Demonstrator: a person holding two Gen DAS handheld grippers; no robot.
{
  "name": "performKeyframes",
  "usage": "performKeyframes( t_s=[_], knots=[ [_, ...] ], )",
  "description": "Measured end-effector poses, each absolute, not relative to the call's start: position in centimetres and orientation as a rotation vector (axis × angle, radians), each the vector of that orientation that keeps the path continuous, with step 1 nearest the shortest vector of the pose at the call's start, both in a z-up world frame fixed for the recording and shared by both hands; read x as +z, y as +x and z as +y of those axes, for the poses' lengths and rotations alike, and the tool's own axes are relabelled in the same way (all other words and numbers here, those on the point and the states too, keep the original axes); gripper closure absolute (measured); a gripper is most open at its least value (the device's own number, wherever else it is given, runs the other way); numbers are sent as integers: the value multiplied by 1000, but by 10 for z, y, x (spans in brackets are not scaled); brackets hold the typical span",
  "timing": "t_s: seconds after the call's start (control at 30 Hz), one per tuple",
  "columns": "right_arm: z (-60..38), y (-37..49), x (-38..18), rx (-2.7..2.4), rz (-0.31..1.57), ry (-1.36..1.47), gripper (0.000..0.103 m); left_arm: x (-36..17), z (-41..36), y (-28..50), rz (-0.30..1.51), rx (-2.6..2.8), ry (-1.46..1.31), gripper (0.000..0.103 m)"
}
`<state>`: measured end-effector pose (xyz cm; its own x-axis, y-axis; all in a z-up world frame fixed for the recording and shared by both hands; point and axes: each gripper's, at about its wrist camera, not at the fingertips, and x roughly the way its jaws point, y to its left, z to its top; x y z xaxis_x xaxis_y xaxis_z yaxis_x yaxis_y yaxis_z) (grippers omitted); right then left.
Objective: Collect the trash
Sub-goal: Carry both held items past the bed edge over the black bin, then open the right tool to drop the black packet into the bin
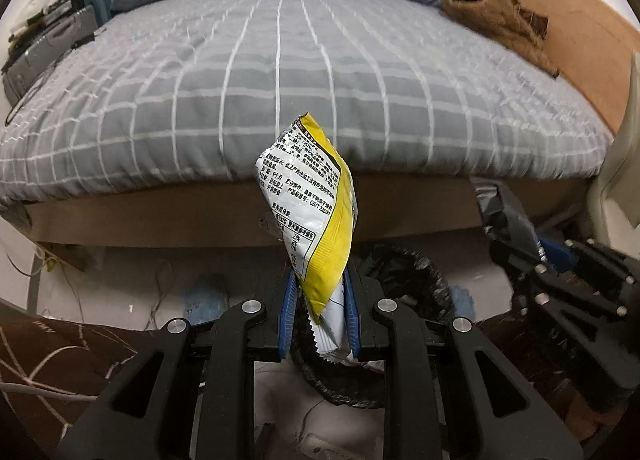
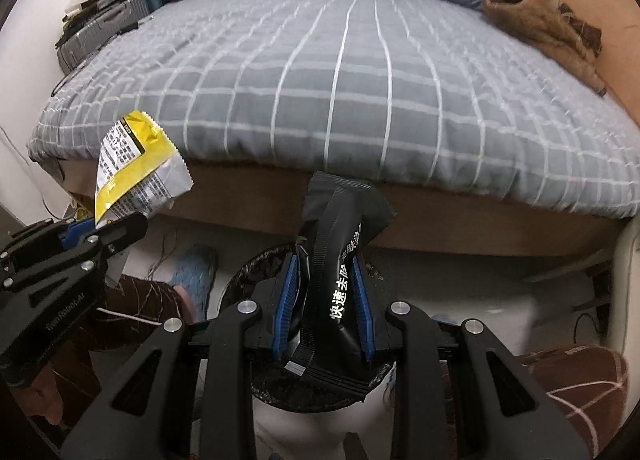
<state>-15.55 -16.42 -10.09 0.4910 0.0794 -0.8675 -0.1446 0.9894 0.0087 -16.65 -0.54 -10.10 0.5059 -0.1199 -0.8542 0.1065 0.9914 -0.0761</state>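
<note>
- Left tool (image 1: 320, 312) is clamped on a crinkled yellow-and-silver snack wrapper (image 1: 316, 203); right tool (image 2: 326, 296) is clamped on a black foil packet (image 2: 340, 260).
- Both hang above the round black-lined bin (image 2: 280, 388) on the floor beside the bed; dropping them in remains.

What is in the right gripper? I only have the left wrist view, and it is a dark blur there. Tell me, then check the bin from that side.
Observer: The right gripper is shut on a black packet with white lettering down its front.
Operator: Now give me the bin.
Observer: The bin, lined with a black bag, shows just behind those jaws, with its open mouth under the packet's lower end.
Operator: Look at my yellow packet from the side.
Observer: The yellow packet sticks up from the left gripper, held by a lower corner only. Its top flares wide and ends in a zigzag edge.
</note>
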Motion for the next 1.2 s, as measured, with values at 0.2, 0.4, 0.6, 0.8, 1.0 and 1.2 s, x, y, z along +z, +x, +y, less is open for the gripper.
performKeyframes(
  t_s=[0.2,0.4,0.6,0.8,1.0,1.2],
  knots=[
    [-163,-141,-132,155,1114,-55,77,-129,4,-151,1101,-119,-53,83],
    [-155,-133,-160,193,1183,-76,75,-151,10,-141,1147,-105,-61,83],
    [-147,-129,-173,205,1210,-93,65,-166,18,-136,1179,-87,-71,83],
    [-143,-128,-173,187,1187,-132,37,-172,20,-133,1195,-89,-71,83],
    [-172,-128,-155,111,1138,-87,15,-174,1,-126,1200,-124,-62,83],
    [-207,-133,-143,63,1107,-29,9,-170,-34,-126,1193,-184,-28,83]
  ],
)
